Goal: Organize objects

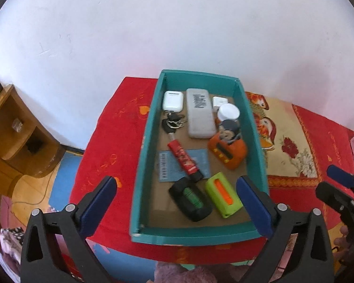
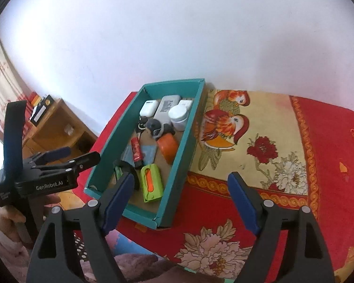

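Teal box (image 1: 141, 165) on red floral cloth (image 2: 318, 141), white wall (image 1: 177, 23) behind, wooden cabinet (image 1: 14, 129) left; left claw (image 1: 177, 198) and right claw (image 2: 179, 202) both spread apart, empty.

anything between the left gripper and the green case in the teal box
Nothing visible. The left gripper is open above the near end of the teal box, and the green case lies uncovered below, beside the black charger.

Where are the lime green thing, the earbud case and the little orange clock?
lime green case (image 1: 223, 195), left wrist view, on its top beside the orange slot.
white earbud case (image 1: 173, 101), left wrist view, middle of its lid.
orange clock (image 1: 229, 153), left wrist view, on its front.
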### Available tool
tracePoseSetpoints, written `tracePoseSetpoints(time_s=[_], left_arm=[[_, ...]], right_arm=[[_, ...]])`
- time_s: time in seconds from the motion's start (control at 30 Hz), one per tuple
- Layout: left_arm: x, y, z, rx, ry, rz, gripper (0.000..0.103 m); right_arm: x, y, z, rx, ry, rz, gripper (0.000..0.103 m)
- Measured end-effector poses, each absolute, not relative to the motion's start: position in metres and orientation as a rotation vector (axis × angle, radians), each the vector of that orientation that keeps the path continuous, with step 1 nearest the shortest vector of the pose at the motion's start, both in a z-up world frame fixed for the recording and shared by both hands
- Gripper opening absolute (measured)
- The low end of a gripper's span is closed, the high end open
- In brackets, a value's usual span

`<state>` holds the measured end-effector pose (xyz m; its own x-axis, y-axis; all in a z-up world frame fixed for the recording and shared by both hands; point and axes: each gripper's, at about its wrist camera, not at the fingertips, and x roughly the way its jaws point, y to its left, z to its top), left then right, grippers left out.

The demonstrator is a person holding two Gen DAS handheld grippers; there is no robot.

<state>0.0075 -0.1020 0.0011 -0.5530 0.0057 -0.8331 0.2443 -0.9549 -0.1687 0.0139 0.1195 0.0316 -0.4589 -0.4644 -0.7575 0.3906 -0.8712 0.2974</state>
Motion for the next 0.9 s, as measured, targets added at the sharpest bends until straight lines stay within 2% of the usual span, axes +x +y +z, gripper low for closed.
tracePoseSetpoints(time_s=[0.23, 0.4, 0.5, 0.9], left_arm=[[0.006, -0.073, -0.001, 1.442, 0.452, -2.605, 0.103], [0.001, -0.063, -0.002, 1.474, 0.409, -2.637, 0.103], [-0.003, -0.064, -0.001, 1.483, 0.413, -2.658, 0.103], [-0.008, -0.071, -0.011, 1.558, 0.37, -2.722, 0.103]], right_arm=[[0.015, 0.135, 0.033, 1.255, -0.078, -2.377, 0.083], [0.019, 0.14, 0.037, 1.286, -0.116, -2.47, 0.083], [0.021, 0.133, 0.039, 1.287, -0.049, -2.517, 0.083], [0.017, 0.118, 0.029, 1.355, -0.031, -2.603, 0.083]])
